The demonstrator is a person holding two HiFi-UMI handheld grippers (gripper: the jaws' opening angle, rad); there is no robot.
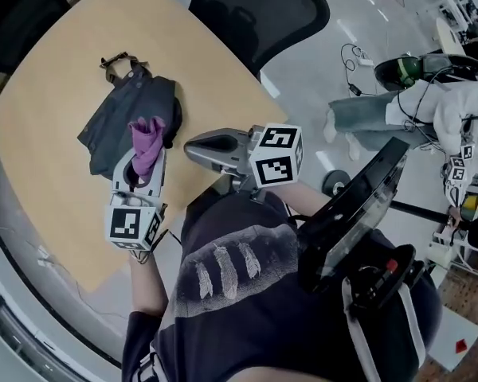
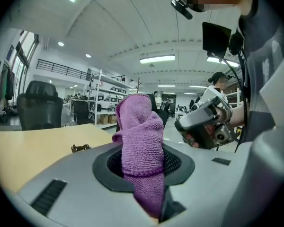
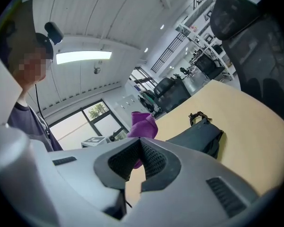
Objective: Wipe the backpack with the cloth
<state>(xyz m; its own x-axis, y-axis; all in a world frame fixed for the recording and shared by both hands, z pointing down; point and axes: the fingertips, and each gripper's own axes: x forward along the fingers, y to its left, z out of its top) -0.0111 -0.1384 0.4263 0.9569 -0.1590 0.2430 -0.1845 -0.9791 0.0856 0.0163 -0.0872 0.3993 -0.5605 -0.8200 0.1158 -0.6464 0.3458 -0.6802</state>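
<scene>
No lettering, brand, label or number is legible in any of the views.

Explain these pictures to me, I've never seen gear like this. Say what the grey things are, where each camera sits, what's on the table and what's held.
No robot: a person holds a grey two-jaw gripper in each hand. One picture comes from a camera on the person's head, looking down; the others from cameras riding on each gripper. A dark backpack lies on the wooden table. The left gripper is clamped on a purple cloth near the backpack. The right gripper is shut on nothing.
</scene>
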